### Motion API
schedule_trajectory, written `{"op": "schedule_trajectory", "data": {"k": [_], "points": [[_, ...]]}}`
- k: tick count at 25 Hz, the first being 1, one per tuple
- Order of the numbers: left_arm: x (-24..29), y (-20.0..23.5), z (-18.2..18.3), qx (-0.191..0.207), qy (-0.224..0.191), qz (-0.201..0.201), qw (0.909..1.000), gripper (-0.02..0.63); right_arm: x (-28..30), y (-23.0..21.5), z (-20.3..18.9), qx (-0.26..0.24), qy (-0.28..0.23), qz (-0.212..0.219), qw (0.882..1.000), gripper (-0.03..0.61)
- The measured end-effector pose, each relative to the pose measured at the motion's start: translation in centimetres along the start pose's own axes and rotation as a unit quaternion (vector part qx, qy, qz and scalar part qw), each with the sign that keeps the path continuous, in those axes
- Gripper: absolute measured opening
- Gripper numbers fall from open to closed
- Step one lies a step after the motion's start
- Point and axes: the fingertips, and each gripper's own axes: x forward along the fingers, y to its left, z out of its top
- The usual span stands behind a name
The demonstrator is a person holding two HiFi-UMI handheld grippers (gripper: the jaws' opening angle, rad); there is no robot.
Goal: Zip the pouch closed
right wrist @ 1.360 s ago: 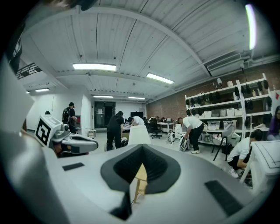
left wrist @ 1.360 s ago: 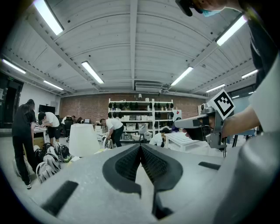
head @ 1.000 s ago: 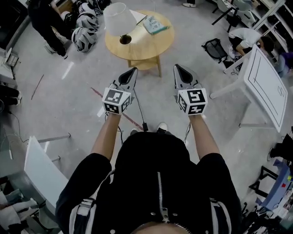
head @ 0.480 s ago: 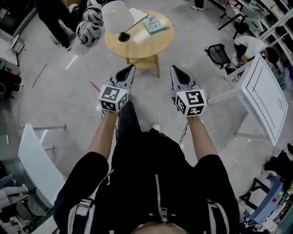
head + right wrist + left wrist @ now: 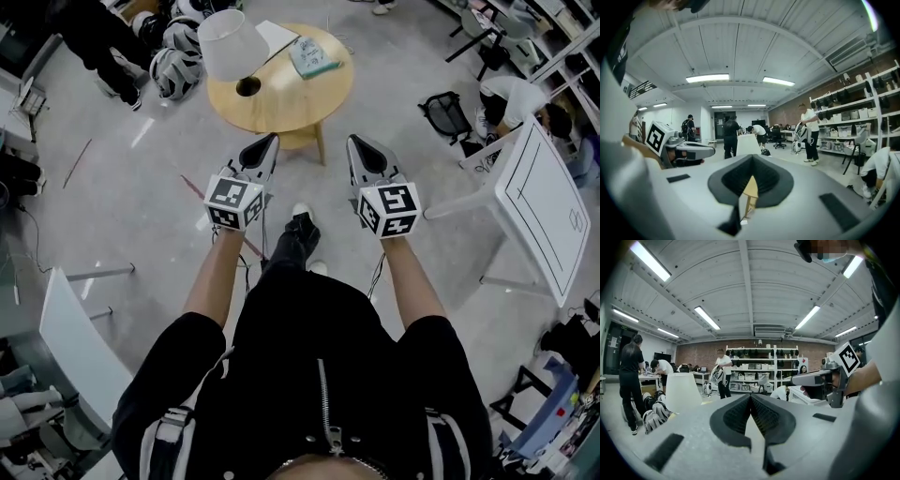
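Note:
A flat teal pouch (image 5: 314,58) lies on the far side of a round wooden table (image 5: 281,94), beside a white lamp (image 5: 225,42). My left gripper (image 5: 270,141) and right gripper (image 5: 357,142) are held side by side in the air, short of the table's near edge and pointing at it. Both are shut with nothing between the jaws, as the left gripper view (image 5: 751,397) and the right gripper view (image 5: 752,157) show. The lampshade (image 5: 683,392) shows ahead in the left gripper view. The pouch's zip is too small to make out.
White tables (image 5: 539,192) stand at the right, with a black bag (image 5: 445,108) and a crouching person (image 5: 511,80) near them. Striped bags (image 5: 173,70) lie left of the round table. A white panel (image 5: 80,347) leans at lower left. Shelves (image 5: 759,369) and several people stand farther off.
The person has stepped forward, and one shoe now shows between the arms. Both grippers have come closer to the round table and stay shut.

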Motion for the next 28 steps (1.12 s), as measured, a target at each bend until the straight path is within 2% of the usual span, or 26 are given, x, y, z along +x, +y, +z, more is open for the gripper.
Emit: {"op": "schedule_trajectory", "data": {"k": [12,17,28], "points": [[13.7,8.2,-0.6,-0.024,0.001,-0.029,0.9993,0.000,13.0,-8.2,0.9,-0.019,0.029,-0.003,0.999,0.005],[17.9,11.4,-0.2,-0.021,0.007,-0.048,0.9986,0.000,17.5,-10.7,1.5,-0.021,0.034,-0.015,0.999,0.005],[25.7,14.2,-0.5,-0.020,0.023,-0.067,0.9973,0.000,23.7,-17.4,0.9,-0.018,0.052,-0.033,0.998,0.005]]}}
